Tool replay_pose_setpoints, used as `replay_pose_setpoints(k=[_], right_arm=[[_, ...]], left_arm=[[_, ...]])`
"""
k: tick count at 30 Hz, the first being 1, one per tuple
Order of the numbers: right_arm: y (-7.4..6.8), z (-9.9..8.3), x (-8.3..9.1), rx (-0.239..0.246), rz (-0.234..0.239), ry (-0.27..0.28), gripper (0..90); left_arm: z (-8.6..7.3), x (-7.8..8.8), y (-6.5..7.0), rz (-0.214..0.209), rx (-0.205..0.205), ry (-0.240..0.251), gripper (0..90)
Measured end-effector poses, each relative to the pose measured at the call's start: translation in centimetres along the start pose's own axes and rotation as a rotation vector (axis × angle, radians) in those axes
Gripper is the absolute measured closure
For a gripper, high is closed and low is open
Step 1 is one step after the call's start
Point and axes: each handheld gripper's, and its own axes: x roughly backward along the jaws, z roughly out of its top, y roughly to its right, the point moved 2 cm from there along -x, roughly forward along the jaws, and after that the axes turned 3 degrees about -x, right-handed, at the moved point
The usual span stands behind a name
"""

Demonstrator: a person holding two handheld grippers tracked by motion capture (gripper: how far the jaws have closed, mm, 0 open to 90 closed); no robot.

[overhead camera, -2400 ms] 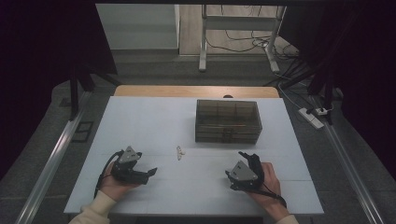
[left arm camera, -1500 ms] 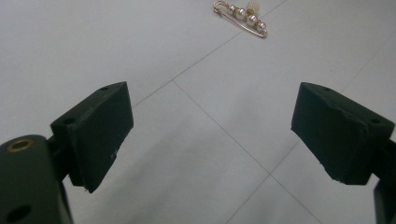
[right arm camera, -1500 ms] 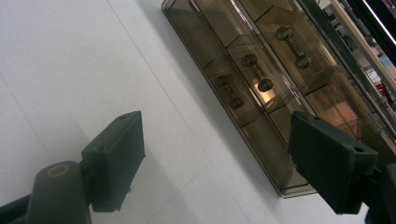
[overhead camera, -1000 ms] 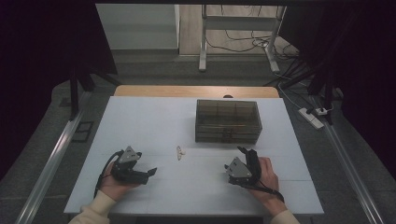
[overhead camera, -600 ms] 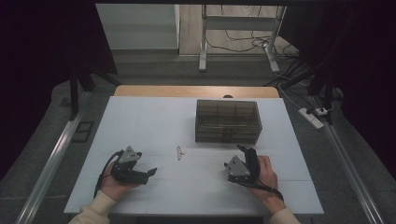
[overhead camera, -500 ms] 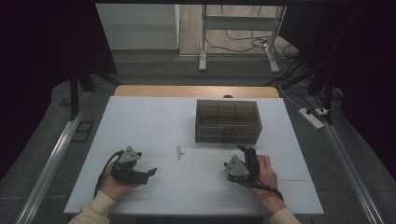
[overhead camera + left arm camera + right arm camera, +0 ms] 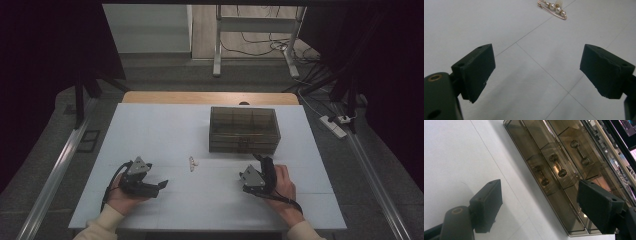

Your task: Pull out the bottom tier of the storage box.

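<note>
Pearl pin (image 7: 192,163) flat on table, long axis near-far; both grippers' jaws spread.

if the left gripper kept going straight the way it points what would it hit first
Probably the pearl pin: it lies on the white table ahead of the open left gripper, slightly right of centre between the fingers. Depth is unclear, so it might slide just past it.

Dim overall; surroundings near black in high view. Pale white desk (image 7: 165,125) evenly lit, faint glare. Soft shadows beneath black fingers (image 7: 477,67) in left gripper view. Smoky transparent plastic box (image 7: 564,170) shows reflections. Near fingers slightly blurred.
</note>
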Motion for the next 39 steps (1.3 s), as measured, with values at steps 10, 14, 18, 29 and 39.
replay_pose_setpoints(k=[10,14,18,29,39], right_arm=[[0.0,0.0,-0.3,0.008,-0.007,0.0,20.9],[0.0,0.0,-0.4,0.013,-0.011,-0.003,21.0],[0.1,0.0,-0.4,0.012,-0.012,0.0,21.2],[0.2,0.1,-0.8,0.018,-0.018,-0.001,21.4],[0.3,0.3,-1.2,0.033,-0.026,-0.002,22.2]], left_arm=[[0.0,0.0,0.0,-0.002,-0.003,-0.001,12.1],[0.0,-0.1,0.0,-0.002,-0.005,-0.002,12.2],[0.0,-0.1,0.1,-0.002,-0.007,-0.004,12.2],[0.0,-0.1,0.1,-0.005,-0.01,-0.006,12.2],[0.0,-0.1,0.1,-0.007,-0.01,-0.008,12.2]])
